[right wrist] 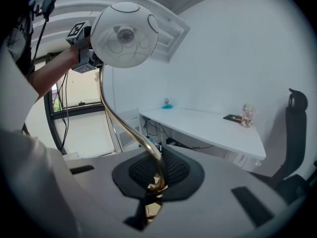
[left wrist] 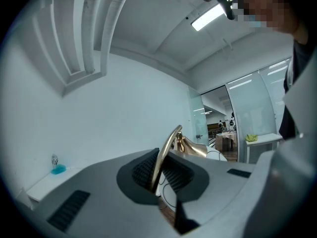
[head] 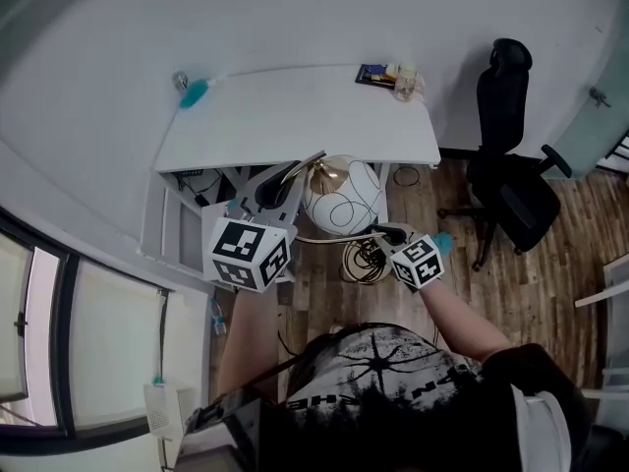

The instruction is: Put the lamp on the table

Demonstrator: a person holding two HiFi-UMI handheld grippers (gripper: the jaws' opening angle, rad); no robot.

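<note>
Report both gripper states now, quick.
Left hand-held gripper: closed on the lamp, gripping its brass stem.
Right hand-held gripper: closed on the same lamp's stem.

Black office chair point(head: 505, 106), floor cables point(head: 364, 260)

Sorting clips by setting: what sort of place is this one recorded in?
Probably an office: a white desk against the wall, a black swivel chair on a wood floor, and glass partitions under a ceiling strip light.
</note>
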